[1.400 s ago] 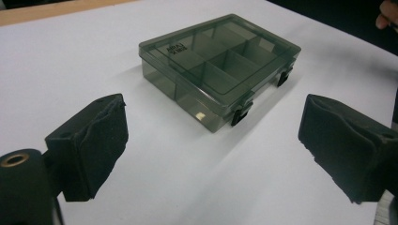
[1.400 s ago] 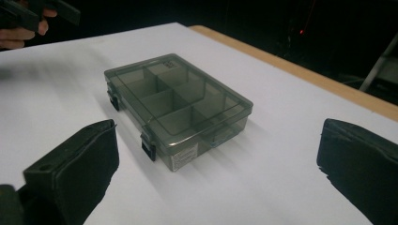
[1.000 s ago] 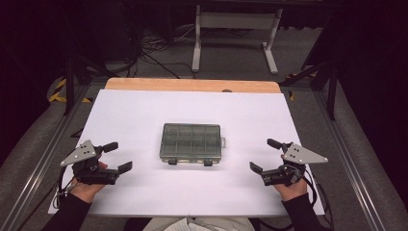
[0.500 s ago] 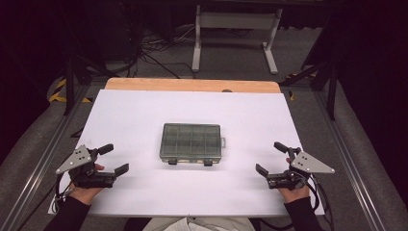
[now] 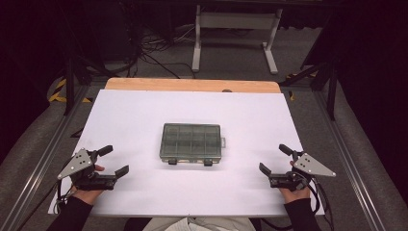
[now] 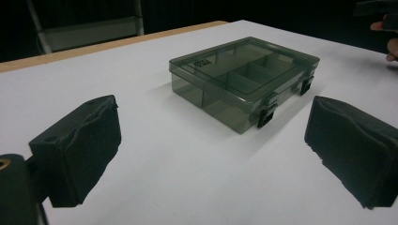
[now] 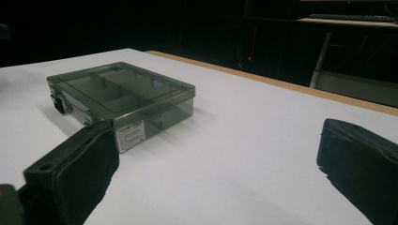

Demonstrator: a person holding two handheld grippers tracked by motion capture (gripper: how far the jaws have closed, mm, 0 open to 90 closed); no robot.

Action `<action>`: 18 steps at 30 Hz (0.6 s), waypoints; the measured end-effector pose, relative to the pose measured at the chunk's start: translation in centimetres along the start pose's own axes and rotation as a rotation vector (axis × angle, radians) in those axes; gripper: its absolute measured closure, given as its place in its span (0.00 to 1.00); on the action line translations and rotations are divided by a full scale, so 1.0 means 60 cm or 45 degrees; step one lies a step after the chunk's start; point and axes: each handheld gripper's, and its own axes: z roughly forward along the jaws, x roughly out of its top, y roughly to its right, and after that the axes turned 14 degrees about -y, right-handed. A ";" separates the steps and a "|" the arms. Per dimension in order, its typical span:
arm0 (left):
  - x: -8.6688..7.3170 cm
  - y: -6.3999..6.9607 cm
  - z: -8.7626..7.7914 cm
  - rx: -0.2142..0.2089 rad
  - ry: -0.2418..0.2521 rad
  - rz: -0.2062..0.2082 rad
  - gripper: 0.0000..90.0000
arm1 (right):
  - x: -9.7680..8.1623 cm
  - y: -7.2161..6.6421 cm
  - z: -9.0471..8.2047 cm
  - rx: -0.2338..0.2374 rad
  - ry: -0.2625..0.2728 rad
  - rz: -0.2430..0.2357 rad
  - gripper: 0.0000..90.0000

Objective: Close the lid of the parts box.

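Both hands have drawn back toward us; left gripper and right gripper gape empty, and we judge the compartment box light, rigid, slick-lidded, best gripped across its short side walls.

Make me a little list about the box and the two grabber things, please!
box: clear grey compartment box, lid shut, flat at the middle of the white table
clasps: two black clasps on the side nearest the person
inside: dividers show; looks empty
left gripper: open, holds nothing, apart from the box
right gripper: open, holds nothing, apart from the box
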 end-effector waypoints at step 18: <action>-0.014 -0.010 0.011 0.042 -0.038 0.004 0.05 | -0.002 0.003 0.004 0.007 -0.021 0.012 0.00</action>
